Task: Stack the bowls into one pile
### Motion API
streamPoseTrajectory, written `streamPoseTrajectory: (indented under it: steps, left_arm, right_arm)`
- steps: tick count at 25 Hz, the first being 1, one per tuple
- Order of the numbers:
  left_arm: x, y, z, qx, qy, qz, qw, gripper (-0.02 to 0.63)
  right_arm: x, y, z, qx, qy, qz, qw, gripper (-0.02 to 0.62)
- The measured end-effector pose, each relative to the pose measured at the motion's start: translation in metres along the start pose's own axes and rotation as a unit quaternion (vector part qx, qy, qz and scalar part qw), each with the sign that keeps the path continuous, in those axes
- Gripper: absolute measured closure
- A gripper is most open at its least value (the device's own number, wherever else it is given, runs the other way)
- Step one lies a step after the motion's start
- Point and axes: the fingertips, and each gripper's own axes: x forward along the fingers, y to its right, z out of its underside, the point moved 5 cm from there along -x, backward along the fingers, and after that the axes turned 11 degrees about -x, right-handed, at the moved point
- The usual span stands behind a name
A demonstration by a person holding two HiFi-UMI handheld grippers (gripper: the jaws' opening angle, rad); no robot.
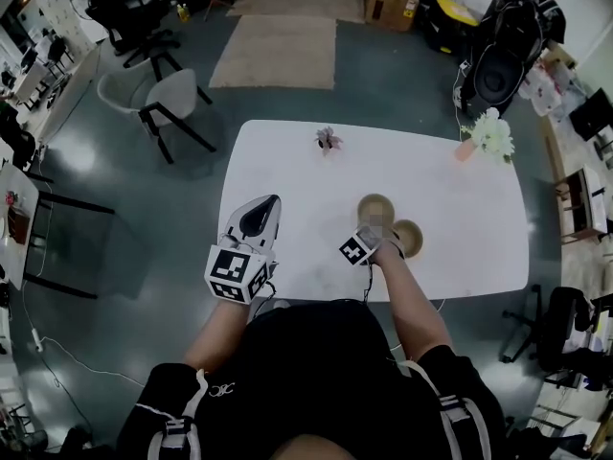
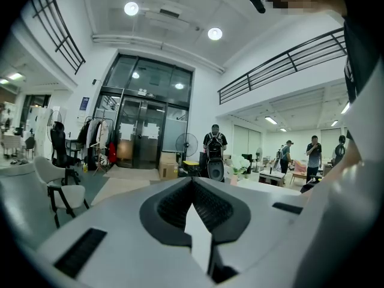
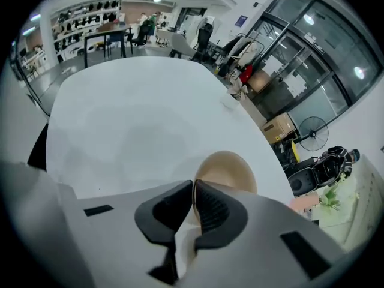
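Head view: right gripper (image 1: 374, 236) at the far bowl's (image 1: 376, 207) near rim, second bowl (image 1: 410, 239) just right of it on the desk (image 1: 287, 171). Left gripper (image 1: 273, 201) is well left of both.
Left gripper view: jaws closed, empty, no bowl ahead.
Right gripper view: jaws pinch the far bowl's rim.

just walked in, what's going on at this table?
A person with a gripper in each hand is working on two tan bowls on a white table. The right gripper has its fingers shut on the near rim of the far bowl. The other bowl sits close beside it, so nothing is stacked yet. The left gripper is shut and empty, held at the table's left edge.
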Motion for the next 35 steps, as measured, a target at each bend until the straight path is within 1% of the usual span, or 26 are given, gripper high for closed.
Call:
streamPoseTrajectory:
  steps: [1,5,12,17,22,26,28,32,35]
  left_arm:
    - [-0.001,0.000,0.001,0.000,0.000,-0.001,1.0000,0.594]
    - [-0.002,0.001,0.004,-0.003,0.000,0.000,1.0000,0.594]
    - [-0.001,0.011,0.006,-0.007,-0.002,0.019,0.9998,0.594]
    - [0.010,0.030,0.009,-0.006,-0.010,0.052,0.9986,0.594]
    - [0.023,0.058,0.017,-0.003,-0.017,0.089,0.9959,0.594]
    - [0.032,0.082,0.026,0.000,-0.025,0.115,0.9931,0.594]
    - [0.035,0.092,0.029,0.001,-0.028,0.123,0.9920,0.594]
    - [0.035,0.100,0.030,0.004,-0.030,0.124,0.9918,0.594]
    - [0.032,0.098,0.028,0.004,-0.030,0.116,0.9928,0.594]
  right_arm:
    - [0.000,0.001,0.000,0.002,0.002,0.004,1.000,0.563]
    - [-0.009,0.000,-0.007,0.001,0.026,0.012,1.000,0.563]
    - [-0.056,0.013,-0.020,0.014,0.074,0.060,0.995,0.563]
    - [-0.084,0.023,-0.003,0.025,0.069,0.097,0.993,0.563]
    - [-0.097,0.023,0.036,0.035,0.039,0.125,0.991,0.562]
    - [-0.095,0.018,0.073,0.062,0.013,0.125,0.990,0.561]
    - [-0.091,0.013,0.088,0.070,0.003,0.118,0.991,0.561]
    - [-0.079,-0.002,0.103,0.089,0.000,0.080,0.993,0.561]
    - [-0.077,-0.007,0.105,0.086,-0.007,0.069,0.994,0.561]
